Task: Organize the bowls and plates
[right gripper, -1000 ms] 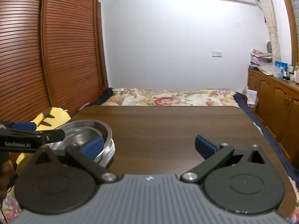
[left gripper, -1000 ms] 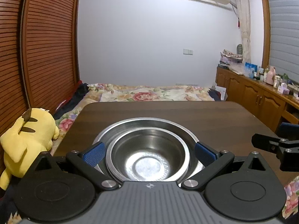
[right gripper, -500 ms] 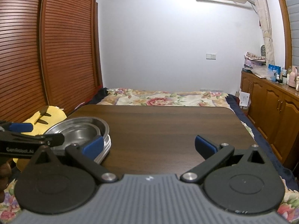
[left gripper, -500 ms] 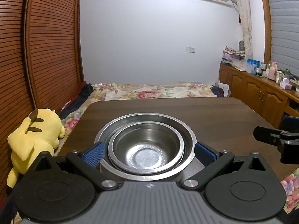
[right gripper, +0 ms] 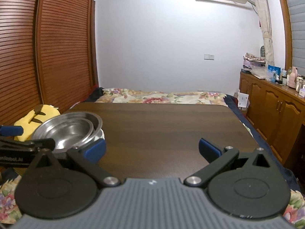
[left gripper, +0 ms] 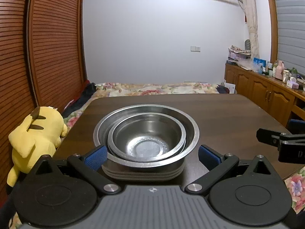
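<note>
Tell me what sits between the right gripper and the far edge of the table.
Nothing: in the right wrist view the table is bare wood ahead of the right gripper. The stacked bowls sit off to its left.

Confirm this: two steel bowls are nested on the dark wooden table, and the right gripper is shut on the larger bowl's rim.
Wrong on the grip. In the right wrist view the right gripper is open over bare dark wooden table, holding nothing. The small steel bowl does sit nested in the larger steel bowl, as the left wrist view shows.
</note>
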Action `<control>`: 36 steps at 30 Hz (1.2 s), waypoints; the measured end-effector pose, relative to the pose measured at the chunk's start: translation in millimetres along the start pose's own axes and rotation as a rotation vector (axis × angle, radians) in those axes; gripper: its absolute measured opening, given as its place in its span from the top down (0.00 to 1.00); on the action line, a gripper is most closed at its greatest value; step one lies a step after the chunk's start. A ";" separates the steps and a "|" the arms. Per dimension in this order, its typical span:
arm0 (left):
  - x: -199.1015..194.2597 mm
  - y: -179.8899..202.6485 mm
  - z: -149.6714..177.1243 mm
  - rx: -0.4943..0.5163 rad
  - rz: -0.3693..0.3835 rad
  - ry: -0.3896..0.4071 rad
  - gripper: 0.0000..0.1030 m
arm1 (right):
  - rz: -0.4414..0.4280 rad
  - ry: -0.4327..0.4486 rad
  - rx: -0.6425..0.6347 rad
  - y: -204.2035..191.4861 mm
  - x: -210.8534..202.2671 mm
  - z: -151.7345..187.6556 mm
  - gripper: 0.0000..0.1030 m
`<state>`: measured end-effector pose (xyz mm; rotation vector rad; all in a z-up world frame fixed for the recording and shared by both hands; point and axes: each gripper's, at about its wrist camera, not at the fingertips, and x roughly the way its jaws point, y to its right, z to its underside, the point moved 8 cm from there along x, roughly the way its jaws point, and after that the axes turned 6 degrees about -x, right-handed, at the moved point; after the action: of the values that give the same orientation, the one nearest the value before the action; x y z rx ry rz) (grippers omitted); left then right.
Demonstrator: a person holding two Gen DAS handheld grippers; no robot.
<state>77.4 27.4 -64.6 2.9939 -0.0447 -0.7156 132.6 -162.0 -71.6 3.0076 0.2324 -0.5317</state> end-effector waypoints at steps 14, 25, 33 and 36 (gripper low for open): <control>-1.0 1.9 2.9 -0.002 -0.004 -0.006 0.00 | 0.002 -0.026 0.009 0.9 0.3 11.7 0.00; -2.4 3.8 3.3 -0.005 -0.009 -0.005 0.00 | 0.006 -0.023 0.016 3.5 0.1 11.2 0.00; -1.7 2.5 2.9 -0.006 -0.009 -0.005 0.00 | 0.007 -0.025 0.023 4.6 0.3 11.5 0.00; -1.3 1.5 3.0 -0.006 -0.009 -0.004 0.00 | 0.007 -0.025 0.025 5.1 0.3 12.0 0.00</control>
<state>74.9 25.7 -66.5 2.9888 -0.0289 -0.7214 129.7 -168.2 -82.7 3.0231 0.2154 -0.5758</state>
